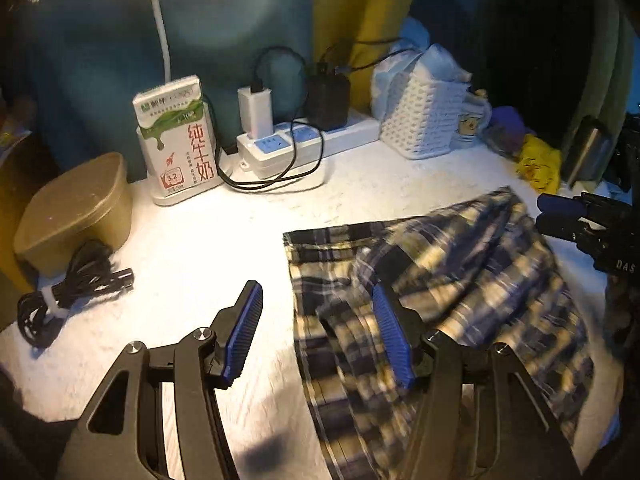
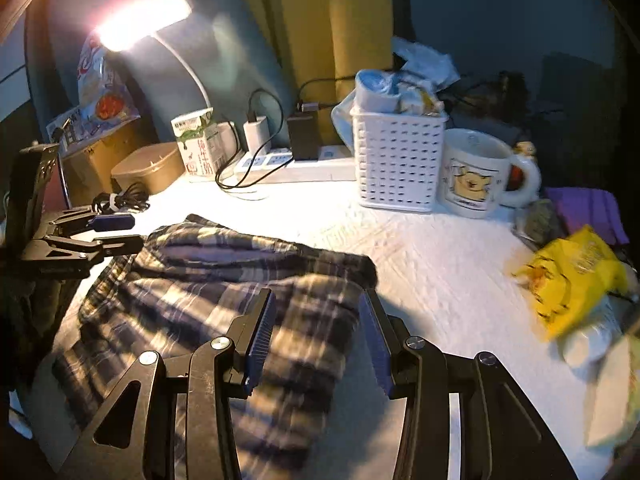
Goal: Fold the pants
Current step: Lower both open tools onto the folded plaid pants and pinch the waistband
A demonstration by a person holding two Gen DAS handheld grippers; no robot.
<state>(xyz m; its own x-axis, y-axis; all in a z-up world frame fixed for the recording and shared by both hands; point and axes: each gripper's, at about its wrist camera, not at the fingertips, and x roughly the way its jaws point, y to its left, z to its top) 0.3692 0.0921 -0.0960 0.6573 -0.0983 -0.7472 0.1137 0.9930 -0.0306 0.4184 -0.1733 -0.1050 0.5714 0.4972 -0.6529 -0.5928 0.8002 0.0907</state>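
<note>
White textured cloth point(image 2: 440, 264) covers the surface, lit by a white gooseneck desk lamp point(image 2: 140, 24) against a teal wall. The blue-and-cream plaid pants point(image 2: 224, 280) are laid folded at the middle. Both the left gripper point(image 1: 316, 332) and the right gripper point(image 2: 316, 336) are held partly open above them, nothing gripped. A white power strip point(image 1: 304, 140), a milk carton point(image 1: 176, 140) and a white perforated basket point(image 2: 400, 160) are ranged along the back.

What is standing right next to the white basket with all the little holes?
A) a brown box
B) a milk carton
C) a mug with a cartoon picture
C: in the right wrist view the cartoon mug stands beside the white basket, while the milk carton stands far off by the lamp.
</note>
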